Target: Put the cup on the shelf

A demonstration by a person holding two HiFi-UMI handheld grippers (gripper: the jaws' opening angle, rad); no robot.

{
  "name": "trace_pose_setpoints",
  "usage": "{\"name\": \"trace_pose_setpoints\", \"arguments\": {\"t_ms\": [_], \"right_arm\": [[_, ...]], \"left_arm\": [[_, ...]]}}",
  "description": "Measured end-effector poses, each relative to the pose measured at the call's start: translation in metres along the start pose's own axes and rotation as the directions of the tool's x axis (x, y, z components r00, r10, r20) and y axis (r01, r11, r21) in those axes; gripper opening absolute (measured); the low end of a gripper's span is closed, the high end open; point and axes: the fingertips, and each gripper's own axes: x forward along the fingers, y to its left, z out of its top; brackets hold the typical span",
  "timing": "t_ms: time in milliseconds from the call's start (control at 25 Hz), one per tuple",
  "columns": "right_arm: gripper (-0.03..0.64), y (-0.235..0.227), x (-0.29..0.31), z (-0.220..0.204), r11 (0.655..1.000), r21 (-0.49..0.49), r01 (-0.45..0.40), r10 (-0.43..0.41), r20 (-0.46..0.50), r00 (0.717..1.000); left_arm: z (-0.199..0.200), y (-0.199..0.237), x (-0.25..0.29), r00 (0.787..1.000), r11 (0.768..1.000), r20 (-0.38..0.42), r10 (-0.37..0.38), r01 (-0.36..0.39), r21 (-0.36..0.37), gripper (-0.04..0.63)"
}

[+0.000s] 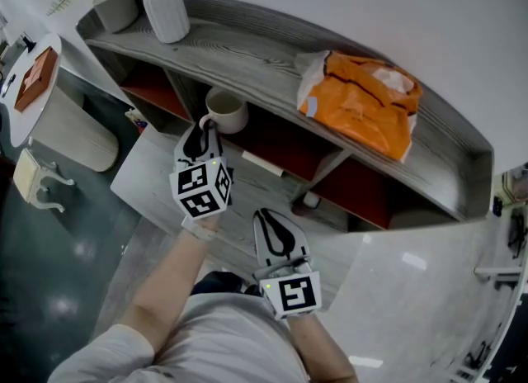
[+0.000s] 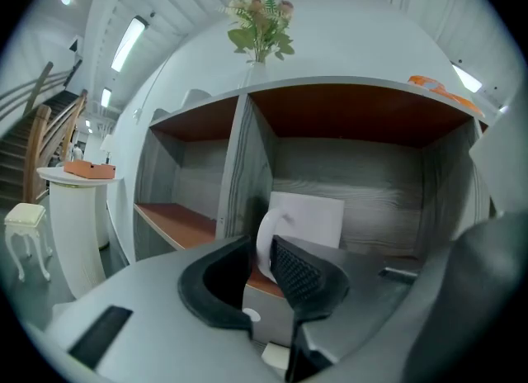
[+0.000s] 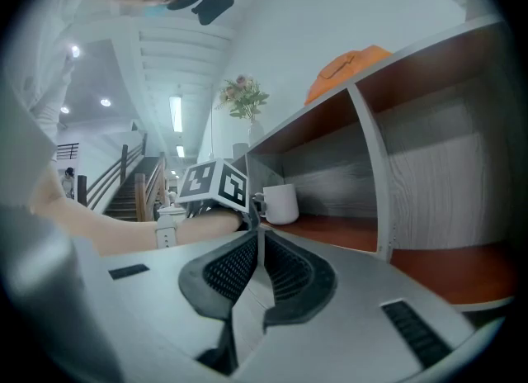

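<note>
Head view: a white cup (image 1: 227, 110) stands on the reddish floor of a middle compartment of the grey shelf (image 1: 247, 43), near its front edge. The left gripper (image 1: 205, 129) reaches to the cup's handle with its jaws close together. The right gripper (image 1: 272, 223) hangs lower, in front of the shelf and apart from the cup, its jaws pressed together and empty. On the top board lie an orange bag (image 1: 363, 101), a white vase (image 1: 165, 8) and a plant pot (image 1: 115, 6). To the left a round white stand (image 1: 21, 113) bears a brown box (image 1: 37, 76).

Left gripper view: the jaws are narrow and pinch the cup's handle (image 2: 266, 241) between them; the cup (image 2: 309, 218) rests upright on the compartment floor, just beside the upright divider (image 2: 243, 167).

Right gripper view: the jaws meet with nothing between them. Beyond, the cup (image 3: 282, 204) sits on the reddish floor, with the left gripper's marker cube (image 3: 213, 183) just beside it.
</note>
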Motion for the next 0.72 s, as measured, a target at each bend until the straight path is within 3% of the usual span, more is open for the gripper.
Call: {"name": "trace_pose_setpoints", "arguments": {"t_ms": [360,720], "right_arm": [[0.037,-0.002,0.004,-0.001,1.0,-0.005,0.008,-0.008,-0.003,1.0],[0.037,0.002,0.006,0.0,1.0,-0.006,0.005,-0.006,-0.005,1.0]], "left_arm": [[0.006,0.02,0.014,0.999,0.995,0.003,0.045,-0.045,-0.085,0.048],[0.0,0.015,0.006,0.999,0.994,-0.023,-0.04,0.037,-0.103,0.06]]}}
